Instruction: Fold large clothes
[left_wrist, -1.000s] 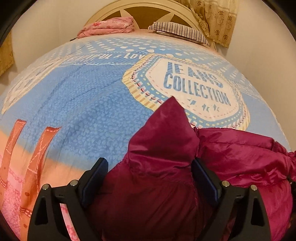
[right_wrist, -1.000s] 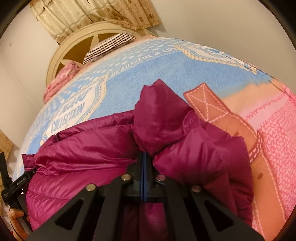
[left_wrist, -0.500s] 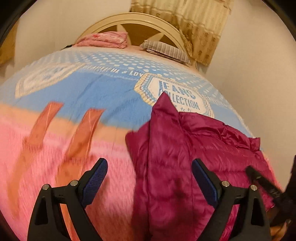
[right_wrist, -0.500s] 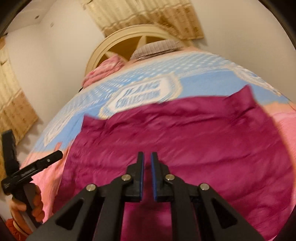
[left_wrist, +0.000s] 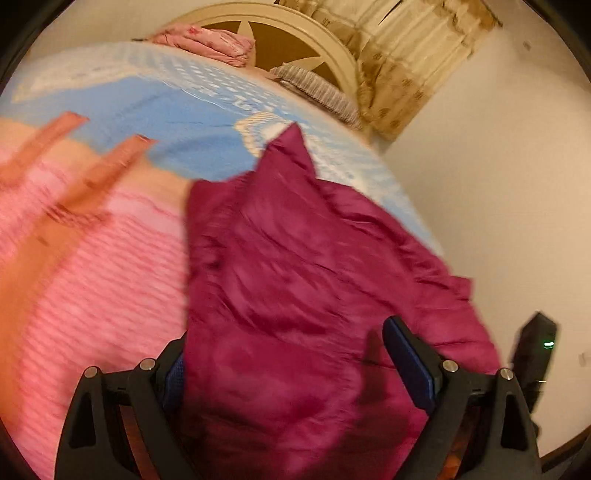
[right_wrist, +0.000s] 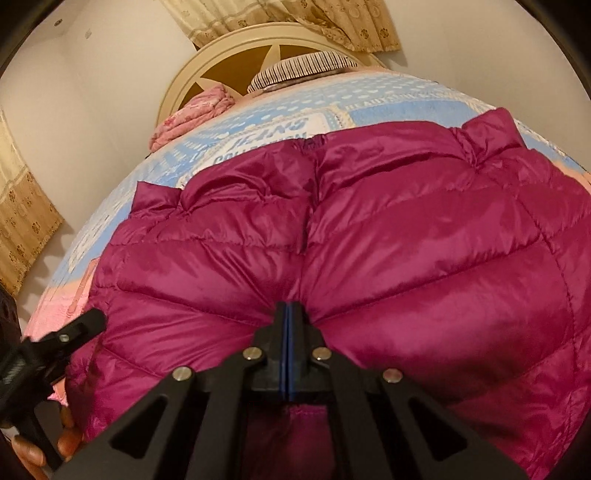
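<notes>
We clamp our right gripper shut on the near hem of a magenta puffer jacket, while our left gripper stands apart, jacket cloth between its pads. The jacket lies spread across the bedspread; beyond it sit a striped pillow and the headboard.

Bunched a second ago, the magenta down jacket now lies spread flat across the bed; the right gripper, briefly parted, has closed on its hem.
</notes>
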